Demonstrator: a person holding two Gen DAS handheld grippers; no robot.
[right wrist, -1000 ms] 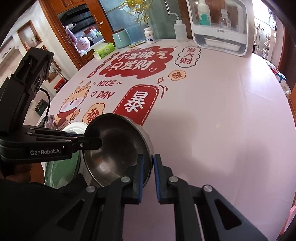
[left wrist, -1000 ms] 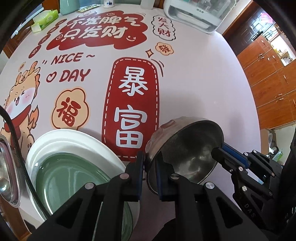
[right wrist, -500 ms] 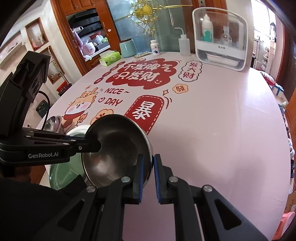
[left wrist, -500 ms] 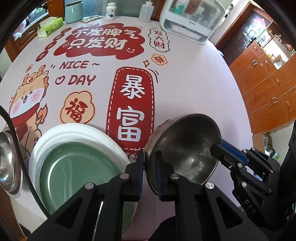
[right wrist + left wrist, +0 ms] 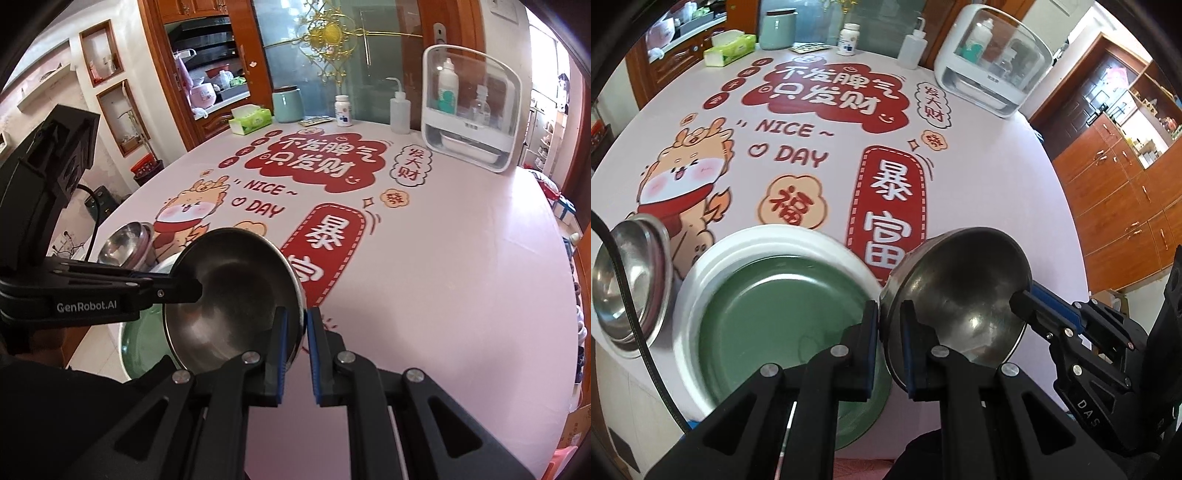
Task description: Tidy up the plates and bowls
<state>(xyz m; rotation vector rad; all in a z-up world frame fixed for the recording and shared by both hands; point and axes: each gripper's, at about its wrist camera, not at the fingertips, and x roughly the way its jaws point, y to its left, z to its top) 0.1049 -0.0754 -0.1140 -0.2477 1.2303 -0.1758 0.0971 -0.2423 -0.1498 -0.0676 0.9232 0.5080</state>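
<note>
Both grippers hold one steel bowl point(image 5: 960, 288) above the table. My left gripper point(image 5: 889, 334) is shut on its left rim. My right gripper point(image 5: 295, 336) is shut on its right rim; the bowl also shows in the right wrist view point(image 5: 229, 291). Below and to the left, a green plate point(image 5: 783, 325) lies inside a white plate point(image 5: 701, 273). A second steel bowl point(image 5: 628, 280) sits at the table's left edge, also in the right wrist view point(image 5: 125, 243).
The round table carries a pink cloth point(image 5: 461, 277) with red print. At its far side stand a white clear-lidded box point(image 5: 472, 110), a squeeze bottle point(image 5: 400, 110), a pill bottle point(image 5: 342, 110), a teal canister point(image 5: 287, 105) and a tissue pack point(image 5: 251, 122).
Both grippers have lifted the steel bowl higher, staying shut on its rim. More of the table and the second bowl at the left has come into view.
</note>
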